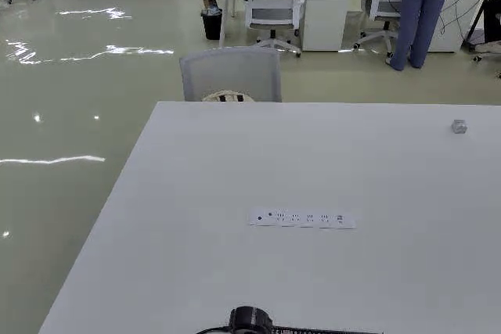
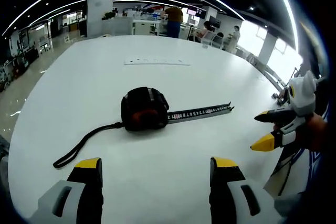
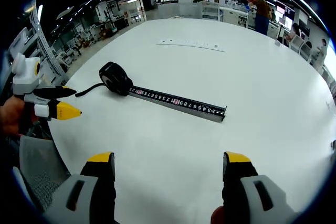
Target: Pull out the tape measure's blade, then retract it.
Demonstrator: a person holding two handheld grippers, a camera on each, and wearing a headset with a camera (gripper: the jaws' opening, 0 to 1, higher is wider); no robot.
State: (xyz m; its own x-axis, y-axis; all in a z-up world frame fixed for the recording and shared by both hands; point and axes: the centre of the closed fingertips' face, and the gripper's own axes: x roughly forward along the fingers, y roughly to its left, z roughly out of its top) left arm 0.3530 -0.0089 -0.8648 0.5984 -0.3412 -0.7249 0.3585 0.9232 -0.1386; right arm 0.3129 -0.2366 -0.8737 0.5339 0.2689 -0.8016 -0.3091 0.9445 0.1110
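the black and orange tape measure (image 2: 145,109) lies at the near edge of the white table (image 3: 252,66), numbered blade (image 3: 176,101) out. jaws of left gripper (image 2: 155,163) and right gripper (image 3: 169,158) are spread, empty. it should be pinned and the blade eased back slowly.

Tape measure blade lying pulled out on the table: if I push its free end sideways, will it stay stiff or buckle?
The dark numbered blade lies straight on the white table, so it will probably stay stiff under a light push. The black tape measure case looks chunky, so the blade likely pivots about it rather than dragging it.
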